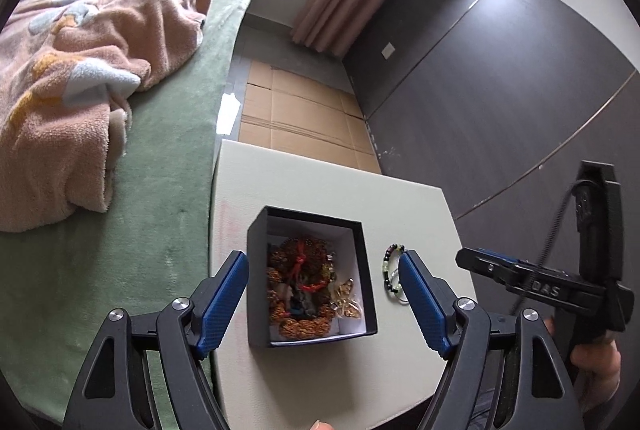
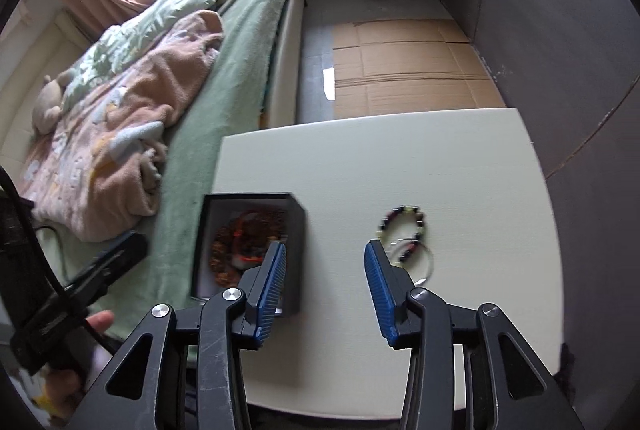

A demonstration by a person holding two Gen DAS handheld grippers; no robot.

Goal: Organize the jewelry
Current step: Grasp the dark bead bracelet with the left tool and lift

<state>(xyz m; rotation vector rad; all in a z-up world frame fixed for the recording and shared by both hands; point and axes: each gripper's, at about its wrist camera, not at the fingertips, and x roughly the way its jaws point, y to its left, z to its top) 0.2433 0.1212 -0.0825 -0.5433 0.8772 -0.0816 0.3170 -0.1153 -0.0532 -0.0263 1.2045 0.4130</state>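
1. On the pale bench point(image 1: 320, 182) beside the bed point(image 1: 168, 190), a black box point(image 1: 308, 270) holds heaped jewelry point(image 1: 304, 290).
2. A beaded bracelet point(image 2: 404, 226) lies just right of it.
3. Left hand-held gripper point(image 1: 323, 272) spread wide above the box, empty.
4. Right hand-held gripper point(image 2: 325, 256) parted, gripping nothing.

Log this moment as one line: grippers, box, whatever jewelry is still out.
left gripper: open, empty, above box | right gripper: open, empty | black box: lidless, holds jewelry | beaded bracelet: on white table, beside box
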